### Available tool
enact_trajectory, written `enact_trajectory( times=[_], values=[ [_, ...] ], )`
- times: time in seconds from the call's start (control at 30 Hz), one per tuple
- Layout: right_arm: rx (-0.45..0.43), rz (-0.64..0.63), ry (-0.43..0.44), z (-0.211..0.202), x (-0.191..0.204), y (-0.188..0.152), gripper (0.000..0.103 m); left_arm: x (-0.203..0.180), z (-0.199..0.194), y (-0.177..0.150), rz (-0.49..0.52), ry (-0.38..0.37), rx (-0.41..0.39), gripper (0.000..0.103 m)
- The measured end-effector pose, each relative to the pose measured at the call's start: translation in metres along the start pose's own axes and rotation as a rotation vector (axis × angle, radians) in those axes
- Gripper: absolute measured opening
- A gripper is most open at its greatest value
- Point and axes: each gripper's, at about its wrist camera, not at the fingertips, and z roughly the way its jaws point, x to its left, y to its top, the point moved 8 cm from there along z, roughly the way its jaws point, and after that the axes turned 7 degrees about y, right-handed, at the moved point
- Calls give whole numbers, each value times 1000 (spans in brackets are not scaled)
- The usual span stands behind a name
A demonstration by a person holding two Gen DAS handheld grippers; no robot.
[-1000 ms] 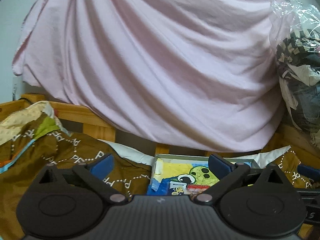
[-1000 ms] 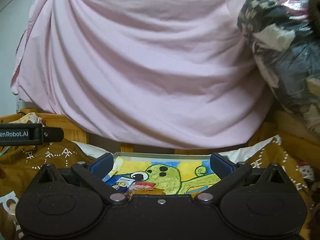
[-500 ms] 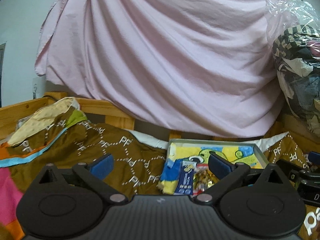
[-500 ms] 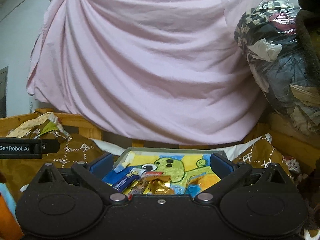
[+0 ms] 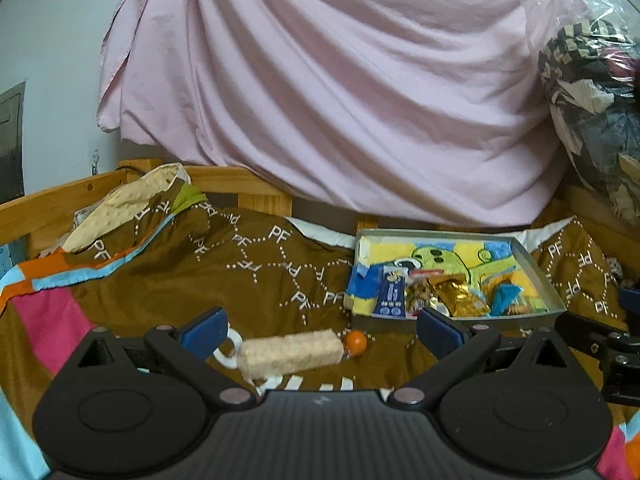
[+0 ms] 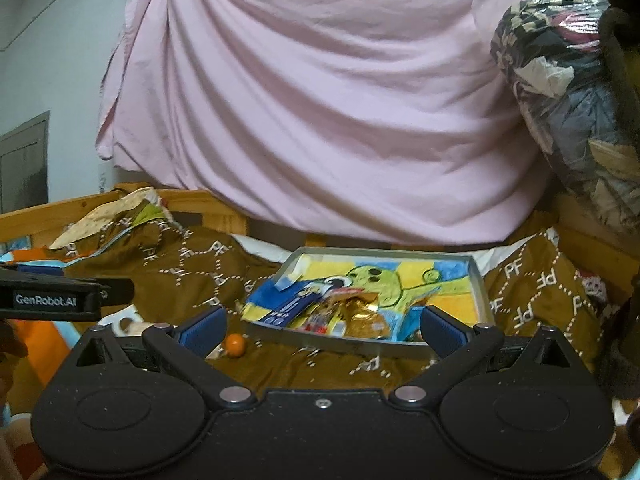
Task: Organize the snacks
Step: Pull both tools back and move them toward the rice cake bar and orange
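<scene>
my left claw [image 5: 320, 330] is spread wide with nothing in it, blue pads [image 5: 202, 330] far apart, hovering low over the brown blanket [image 5: 260, 276]. right between its fingers, closest to me, lies a pale wafer bar [image 5: 291, 351] in a clear wrapper, flat on the blanket and slightly tilted. just off the bar's far right end sits a little orange ball [image 5: 355, 341], touching or almost touching it, can't quite tell. there's something white and ring shaped [image 5: 224, 354] poking out beside the bar's left end.

a bit further out, ahead and to the right of the left claw, is the gray tray [image 5: 536, 270] with a yellow and green cartoon picture lining the bottom. snacks are piled at its near end: a blue packet [image 5: 391, 295], a gold foil one [image 5: 460, 300], and a light blue wrapper [image 5: 506, 296].

my right claw [image 6: 320, 330] is also gaping, empty, with the tray [image 6: 478, 280] straight ahead of it, between the fingers. from here the gold packet [image 6: 362, 316] sits mid pile and the blue packet [image 6: 290, 308] leans toward the left. the orange ball [image 6: 235, 345] is just inside the left finger. the other claw's black body sticks in from the far left.

beyond all that, a wooden rail [image 5: 52, 204] runs behind the blanket, then a big pink sheet [image 5: 340, 92] hangs as the backdrop, and off to the far right a clear bag of clothes [image 5: 592, 92] is stacked up.
</scene>
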Motion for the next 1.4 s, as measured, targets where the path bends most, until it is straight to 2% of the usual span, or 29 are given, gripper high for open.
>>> enact_trajectory(
  times=[0.37, 0.53, 0.83, 1.13, 1.4],
  values=[
    [86, 47, 52, -8, 12, -23, 102, 2, -9, -27, 7, 1, 86, 102],
    [129, 60, 65, -3, 13, -30, 102, 5, -4, -37, 14, 28, 135, 102],
    [196, 91, 43, 4, 8, -43, 102, 13, 0, -42, -6, 60, 189, 102],
    [207, 85, 36, 8, 7, -44, 102, 17, 11, -37, -31, 40, 264, 102],
    [219, 87, 37, 15, 7, -45, 102, 14, 39, -28, 90, -4, 312, 102]
  ],
)
